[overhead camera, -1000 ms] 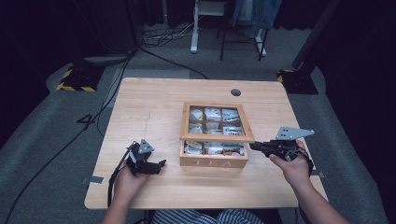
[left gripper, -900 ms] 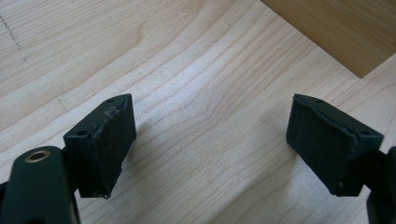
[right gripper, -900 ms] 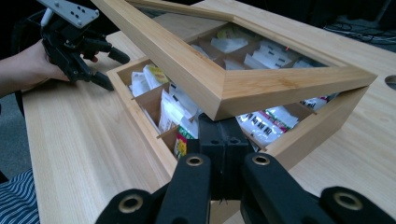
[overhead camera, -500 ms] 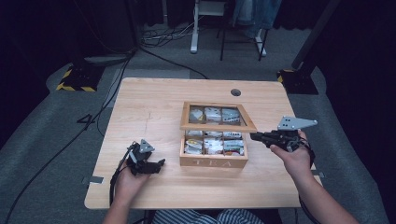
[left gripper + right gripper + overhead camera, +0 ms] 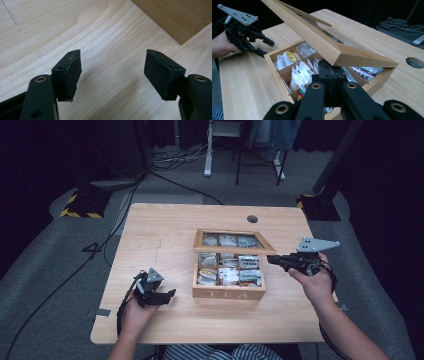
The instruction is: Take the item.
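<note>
Centre of the high view: a light wooden box (image 5: 229, 275) with the letters TEA on its front wall, standing on a pale wooden bench (image 5: 165, 235), slightly to the right of the middle. Inside, small compartments filled with white and coloured paper tea bags (image 5: 239, 270). Above the box, a wooden-framed lid with a glass pane (image 5: 229, 241), raised and tilted toward the far side.

At the right of the high view, the right hand-held gripper (image 5: 272, 260), black with a grey three-cornered plate on top, held in the right hand (image 5: 315, 282), tips at the right front corner of the lid. In the right gripper view, jaws close together under the lid's corner (image 5: 352, 56); cannot tell whether pressed on the wood or merely shut below it.

At the lower left of the high view, the left hand-held gripper (image 5: 167, 295), held in the left hand (image 5: 135, 312), low over the bench and near the box but apart from it. In the left gripper view, jaws wide apart with nothing between them, bare wood grain below, a corner of the box at the upper right.
</note>
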